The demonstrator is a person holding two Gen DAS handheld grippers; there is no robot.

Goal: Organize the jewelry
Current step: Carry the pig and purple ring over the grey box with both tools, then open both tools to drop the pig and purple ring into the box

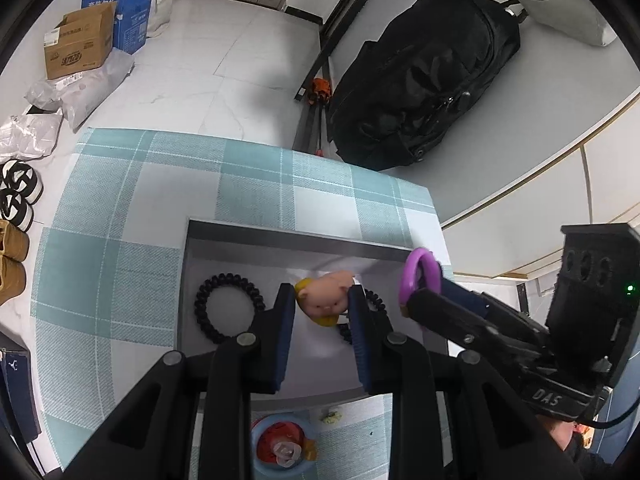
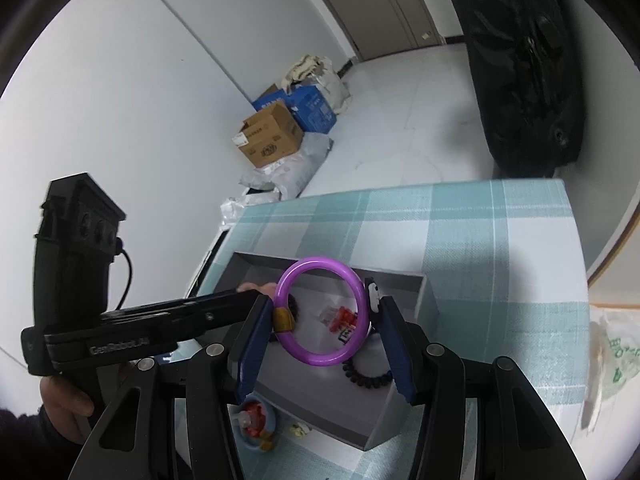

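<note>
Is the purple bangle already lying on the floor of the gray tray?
No, the purple bangle is gripped between the right gripper fingers, held above the gray tray.

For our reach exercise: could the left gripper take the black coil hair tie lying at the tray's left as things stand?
Probably not yet: the left gripper is shut on a pig-face charm. Otherwise the black coil hair tie lies uncovered in the tray.

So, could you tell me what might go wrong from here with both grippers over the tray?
The left gripper pinches the rounded pig charm by its sides; it could squirt out. The purple bangle spans the right gripper upright above the grey tray, so it may roll or bounce when released. Both grippers crowd one corner and might collide.
</note>
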